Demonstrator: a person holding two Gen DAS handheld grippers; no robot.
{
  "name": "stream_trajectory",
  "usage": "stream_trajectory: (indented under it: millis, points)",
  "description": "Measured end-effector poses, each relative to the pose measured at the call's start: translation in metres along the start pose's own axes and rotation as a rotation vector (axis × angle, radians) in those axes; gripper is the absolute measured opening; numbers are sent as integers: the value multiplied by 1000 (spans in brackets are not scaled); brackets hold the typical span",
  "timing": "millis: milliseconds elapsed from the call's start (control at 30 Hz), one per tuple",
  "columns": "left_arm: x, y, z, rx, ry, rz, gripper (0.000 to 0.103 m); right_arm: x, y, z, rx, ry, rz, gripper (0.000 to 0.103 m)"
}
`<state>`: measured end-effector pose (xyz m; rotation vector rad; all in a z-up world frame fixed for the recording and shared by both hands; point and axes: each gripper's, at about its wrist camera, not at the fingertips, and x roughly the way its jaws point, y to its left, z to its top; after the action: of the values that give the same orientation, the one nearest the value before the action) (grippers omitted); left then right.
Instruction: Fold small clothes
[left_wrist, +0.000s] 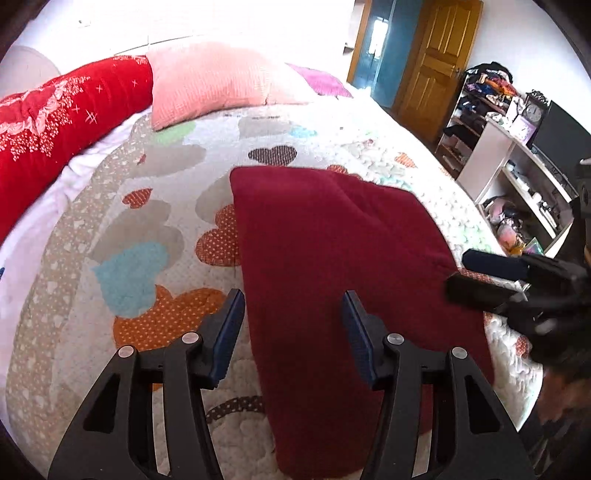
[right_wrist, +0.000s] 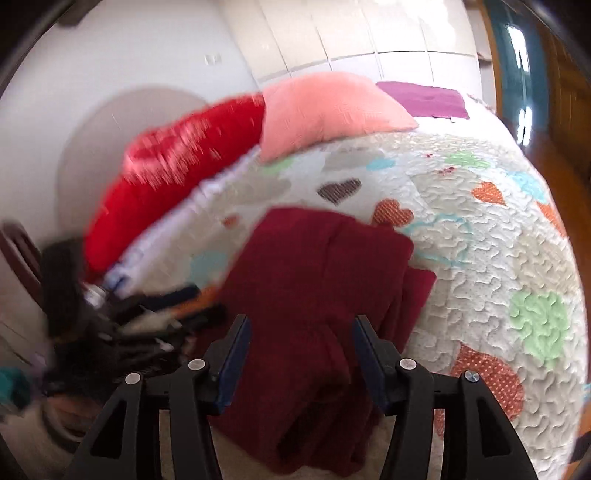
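**Bedroom, quilted bed: one garment, two grippers**

Heart-patterned quilt (left_wrist: 155, 206) covered the bed. Far left: red blanket (left_wrist: 55, 122), then pink pillow (left_wrist: 210, 81). Left gripper (left_wrist: 293, 325), jaws apart, empty, over the folded dark-red garment (left_wrist: 332, 258) lying mid-quilt. Right gripper (right_wrist: 301, 349), likewise unclenched, above the garment's right edge. Shelving (left_wrist: 517, 177) far right.

On the heart-patterned quilted bedspread (left_wrist: 147, 206) we see bare room left of the folded dark-red knitted garment (left_wrist: 332, 258). At its right edge our right gripper (left_wrist: 476, 277) hovers close. Beyond, a pink ribbed pillow (left_wrist: 210, 81) and red patterned bolster (left_wrist: 55, 122) bound the far side.
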<state>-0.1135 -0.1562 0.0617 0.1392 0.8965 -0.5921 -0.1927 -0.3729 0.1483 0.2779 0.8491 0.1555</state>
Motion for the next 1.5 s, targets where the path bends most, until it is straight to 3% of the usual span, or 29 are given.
stream_trajectory:
  millis: [133,200,300,533,633,700,933,1500]
  points:
    - [13,-1,3,-6,23,2,55,34,-7,-15,-11,78,-126,55]
    - [16,-3,3,-2,24,13,55,49,-20,-24,33,111,-102,55]
    - [15,-5,1,2,16,23,56,52,-30,-31,73,94,-69,55]
    - [0,-7,-1,6,-13,39,56,26,-17,-24,65,62,-83,55]
    - [-13,-6,-3,-7,-30,48,57,7,-3,-23,54,41,-123,55]
    - [-20,-4,-7,-34,-40,49,63,-2,4,-24,46,41,-152,56]
    - [-41,1,-18,-74,-57,81,64,-16,14,-29,62,31,-203,59]
    - [-66,-2,-23,-66,-112,113,64,-30,36,-40,78,14,-186,60]
